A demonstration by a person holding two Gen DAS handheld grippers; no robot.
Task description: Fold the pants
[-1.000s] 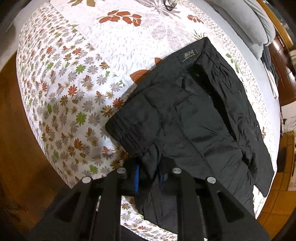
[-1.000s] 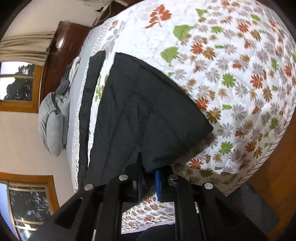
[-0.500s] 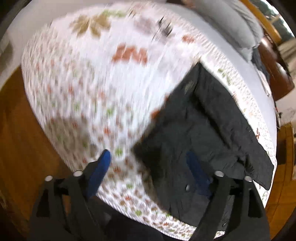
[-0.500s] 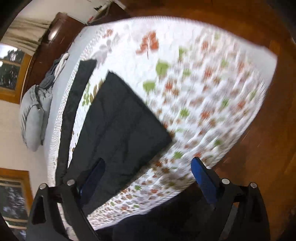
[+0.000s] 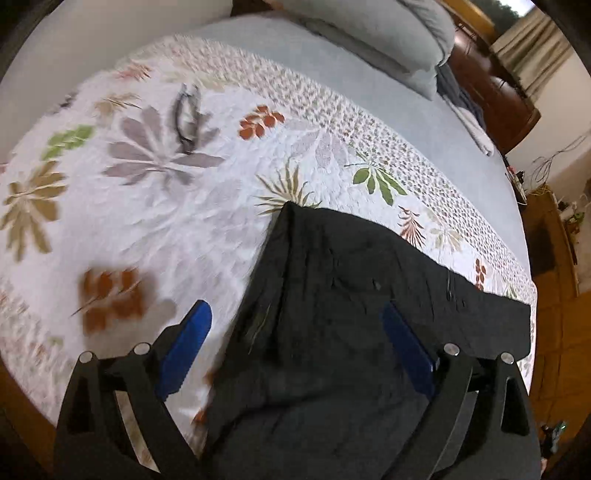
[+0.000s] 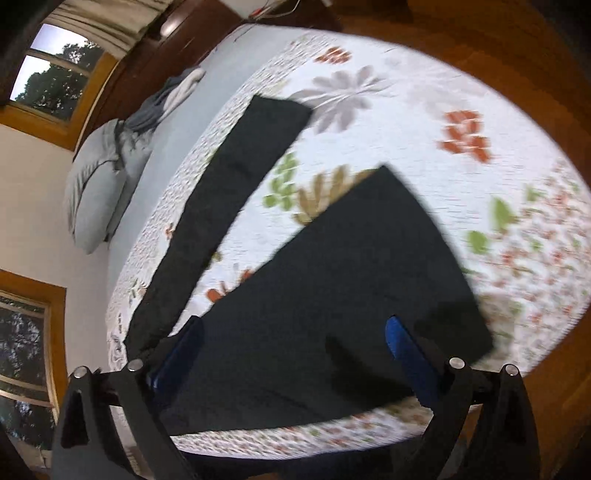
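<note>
The black pants (image 5: 351, 295) lie on the floral quilt (image 5: 166, 206), partly folded. In the left wrist view they fill the lower middle, under my left gripper (image 5: 295, 314). Its jaws are opening, the blue pads stand far apart above the cloth and nothing is pinched. In the right wrist view the folded part of the pants (image 6: 351, 277) lies flat near the bed's edge. One long leg (image 6: 229, 192) stretches away to the upper left. My right gripper (image 6: 295, 328) hovers over the fold; its jaws are opening with no cloth gripped.
A grey pillow (image 5: 388, 33) and a heap of clothes (image 5: 465, 110) lie at the bed's far end. A small dark object (image 5: 186, 114) rests on the quilt. Wooden floor (image 6: 517, 44) surrounds the bed, with dark wooden furniture by the windows (image 6: 55, 74).
Both grippers were shut on the pants' near edge; they have let go, opened wide and lifted away from the cloth. The pants now lie flat on the quilt.
</note>
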